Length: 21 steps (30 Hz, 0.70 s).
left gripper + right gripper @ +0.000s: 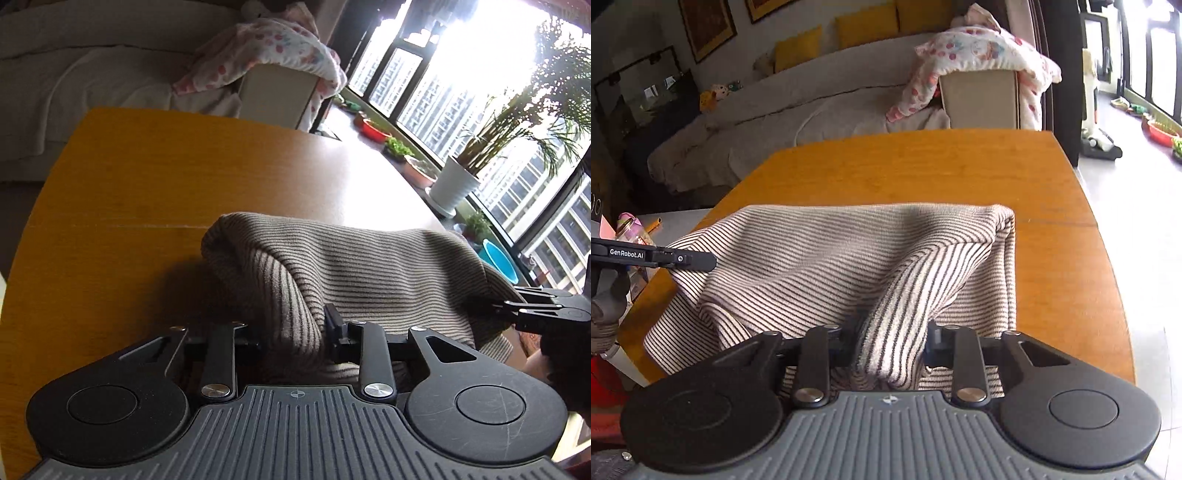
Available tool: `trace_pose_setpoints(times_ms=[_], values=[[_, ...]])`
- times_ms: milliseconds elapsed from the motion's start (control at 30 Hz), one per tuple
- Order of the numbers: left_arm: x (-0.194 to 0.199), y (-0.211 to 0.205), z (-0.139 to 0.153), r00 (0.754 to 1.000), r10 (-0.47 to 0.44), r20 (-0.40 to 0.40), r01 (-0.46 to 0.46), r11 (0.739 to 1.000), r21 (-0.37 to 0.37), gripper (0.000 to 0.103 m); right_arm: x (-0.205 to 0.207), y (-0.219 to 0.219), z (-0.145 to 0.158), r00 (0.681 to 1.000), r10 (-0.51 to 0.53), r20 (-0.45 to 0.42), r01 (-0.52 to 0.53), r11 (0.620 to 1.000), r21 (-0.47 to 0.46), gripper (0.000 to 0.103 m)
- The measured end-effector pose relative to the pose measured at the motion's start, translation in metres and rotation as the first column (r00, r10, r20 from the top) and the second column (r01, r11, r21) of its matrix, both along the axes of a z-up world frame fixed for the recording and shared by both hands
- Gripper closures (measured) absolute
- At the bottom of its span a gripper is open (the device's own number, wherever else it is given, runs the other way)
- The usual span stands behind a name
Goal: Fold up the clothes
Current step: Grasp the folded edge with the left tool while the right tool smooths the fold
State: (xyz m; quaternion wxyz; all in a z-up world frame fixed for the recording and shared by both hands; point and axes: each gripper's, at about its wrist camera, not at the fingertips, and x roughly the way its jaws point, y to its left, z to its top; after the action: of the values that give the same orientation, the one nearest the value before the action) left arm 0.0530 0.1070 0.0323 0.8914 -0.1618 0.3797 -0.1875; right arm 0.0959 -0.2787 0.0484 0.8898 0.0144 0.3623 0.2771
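Striped knit garment (827, 254) is lying on the orange tabletop (923, 166), bunched at its near edge, where both claws are gripping it. Nearest the lens in each wrist view, a thick roll of the cloth is passing between the fingers: the left claw (295, 332) is clenched on a gather of fabric at the garment's left near corner, and the right claw (890, 343) is clenched on a similar gather at the right near corner. Each claw is pointing forward across the tabletop, so the cloth is stretching away from both, with its long axis running side to side between them and its far fold lying roughly parallel to the near edge. Neither hand is looking nearer to the cloth than the other; both are already on it. Beyond the far fold, a broad bare stretch of tabletop is offering room to carry the held edge forward, I judge, while the right side edge is sitting close to the garment. Farther off, a sofa (775, 110) is standing behind.
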Motion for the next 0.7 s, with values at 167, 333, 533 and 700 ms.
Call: trace_pose_setpoints(times_ms=[167, 333, 533, 700], values=[[-0.024, -0.013, 0.026, 0.996, -0.041, 0.075, 0.037, 0.998, 0.046, 0.075, -0.008, -0.023, 0.04, 0.996, 0.003, 0.087, -0.01, 0.997, 0.079, 0.082], [-0.046, -0.028, -0.004, 0.997, -0.072, 0.006, 0.071, 0.994, 0.085, 0.075, -0.013, -0.032, 0.007, 1.0, -0.019, 0.011, 0.019, 1.0, 0.019, 0.08], [-0.039, -0.018, -0.031, 0.998, -0.042, -0.044, 0.045, 0.996, 0.076, 0.072, -0.029, -0.026, -0.032, 0.996, -0.055, 0.077, 0.059, 0.997, -0.049, 0.075], [-0.032, -0.015, -0.016, 0.999, -0.018, 0.027, 0.015, 0.995, 0.1, 0.075, -0.024, -0.016, -0.019, 0.989, -0.063, 0.135, 0.066, 0.998, -0.021, 0.076]])
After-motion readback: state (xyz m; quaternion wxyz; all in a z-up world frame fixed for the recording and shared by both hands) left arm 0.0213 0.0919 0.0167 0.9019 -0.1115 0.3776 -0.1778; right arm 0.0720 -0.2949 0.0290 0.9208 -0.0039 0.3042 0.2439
